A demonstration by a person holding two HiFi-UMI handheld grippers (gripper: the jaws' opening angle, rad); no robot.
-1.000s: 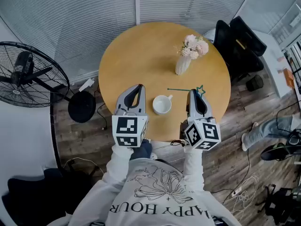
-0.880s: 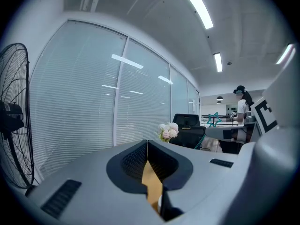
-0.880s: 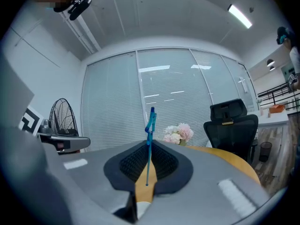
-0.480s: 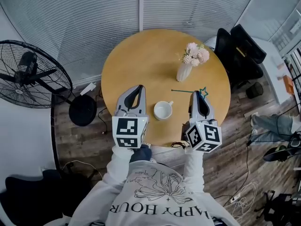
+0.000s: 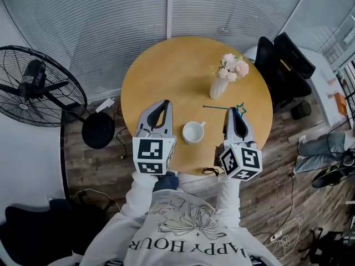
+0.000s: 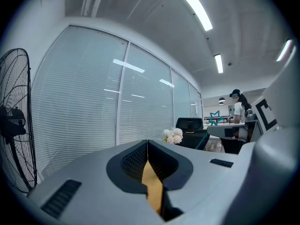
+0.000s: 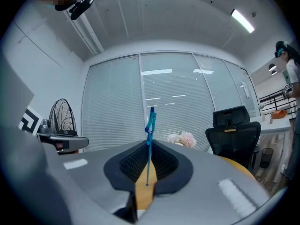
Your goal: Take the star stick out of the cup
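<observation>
A white cup (image 5: 192,132) stands empty on the round wooden table (image 5: 166,65), its handle toward the right. My right gripper (image 5: 232,111) hovers just right of the cup and is shut on the thin teal star stick (image 5: 219,107). The star end (image 5: 240,108) pokes out past the jaws on the right. In the right gripper view the star stick (image 7: 149,144) runs up between the closed jaws of my right gripper (image 7: 149,148). My left gripper (image 5: 165,103) is left of the cup, shut with nothing in it, as the left gripper view also shows (image 6: 147,146).
A white vase of pink flowers (image 5: 227,73) stands on the table behind the stick. A floor fan (image 5: 36,87) is at the left. Black office chairs (image 5: 285,65) are at the right. Window blinds line the far side.
Both grippers keep their places beside the cup and the stick stays gripped. Only the head view has shifted slightly.
</observation>
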